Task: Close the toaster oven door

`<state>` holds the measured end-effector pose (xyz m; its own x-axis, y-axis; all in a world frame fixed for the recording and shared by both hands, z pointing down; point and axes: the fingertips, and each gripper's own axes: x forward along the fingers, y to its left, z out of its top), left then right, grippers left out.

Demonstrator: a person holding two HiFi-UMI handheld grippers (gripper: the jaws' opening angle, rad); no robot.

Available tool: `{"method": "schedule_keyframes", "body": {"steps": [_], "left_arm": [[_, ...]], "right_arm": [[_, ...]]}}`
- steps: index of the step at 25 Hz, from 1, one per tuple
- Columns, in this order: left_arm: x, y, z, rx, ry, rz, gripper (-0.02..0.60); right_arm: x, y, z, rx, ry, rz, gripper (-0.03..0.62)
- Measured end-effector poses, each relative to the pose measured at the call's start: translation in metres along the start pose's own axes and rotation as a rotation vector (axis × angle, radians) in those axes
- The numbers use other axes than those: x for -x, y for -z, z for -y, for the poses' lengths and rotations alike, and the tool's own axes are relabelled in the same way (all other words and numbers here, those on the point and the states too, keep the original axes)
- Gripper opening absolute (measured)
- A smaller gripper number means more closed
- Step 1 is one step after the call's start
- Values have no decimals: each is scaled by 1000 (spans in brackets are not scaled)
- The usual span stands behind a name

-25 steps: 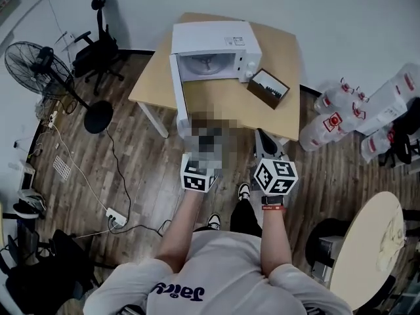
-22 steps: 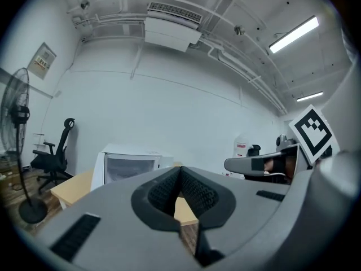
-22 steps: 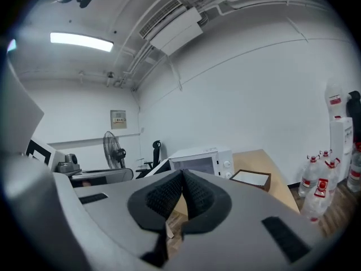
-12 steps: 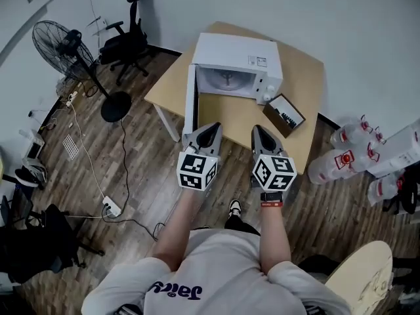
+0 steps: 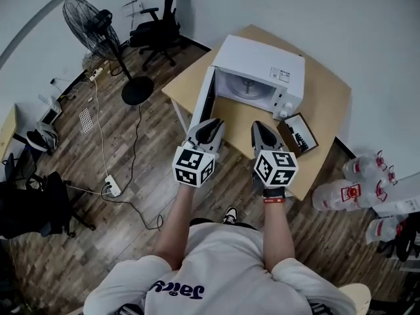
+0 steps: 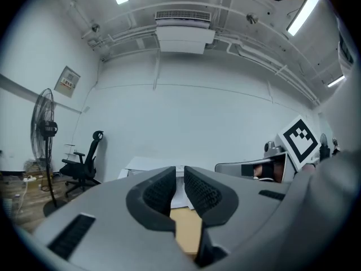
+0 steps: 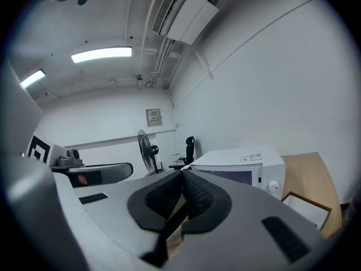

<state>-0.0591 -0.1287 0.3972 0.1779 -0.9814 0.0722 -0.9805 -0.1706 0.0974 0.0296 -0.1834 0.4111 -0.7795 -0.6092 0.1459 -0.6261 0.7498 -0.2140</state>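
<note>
Nearer the toaster oven [image 5: 262, 67] now: left gripper [image 5: 210, 123], empty jaws just parting, beside its open door [image 5: 202, 107] to push; right gripper [image 5: 261, 128] closed.

Nothing read with certainty. Lettering on shirt [image 5: 176, 289] seen upside down, not made out. On toaster oven [image 5: 259, 64], label [image 5: 283, 75] too small; wall sign [image 6: 69, 83] blurred.

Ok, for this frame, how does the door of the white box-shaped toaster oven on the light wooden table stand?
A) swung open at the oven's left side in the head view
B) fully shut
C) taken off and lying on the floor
A: the head view shows the white toaster oven with its cavity exposed and its door standing out from the left edge, above the wooden table.
</note>
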Motion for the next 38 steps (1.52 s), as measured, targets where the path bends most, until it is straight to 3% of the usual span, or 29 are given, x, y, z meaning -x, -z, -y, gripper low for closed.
{"method": "schedule_keyframes", "body": {"steps": [4,10,23,29,38], "left_arm": [[7,-4,-21,-7,-69,12,58],[33,6,-63,-36,-115,-39,90],[66,44,-157,13,-57,-111,112],[72,68,-174,32,43,-152,157],[71,100,-171,-40,271,-230,247]], "right_arm": [[-21,4,-6,-10,-76,-18,15],[-56,27,-37,-12,-171,-82,15],[-122,31,-55,-15,-125,-101,15],[-137,33,-56,-3,-99,-108,15],[-146,39,-55,27,-56,-124,15]]}}
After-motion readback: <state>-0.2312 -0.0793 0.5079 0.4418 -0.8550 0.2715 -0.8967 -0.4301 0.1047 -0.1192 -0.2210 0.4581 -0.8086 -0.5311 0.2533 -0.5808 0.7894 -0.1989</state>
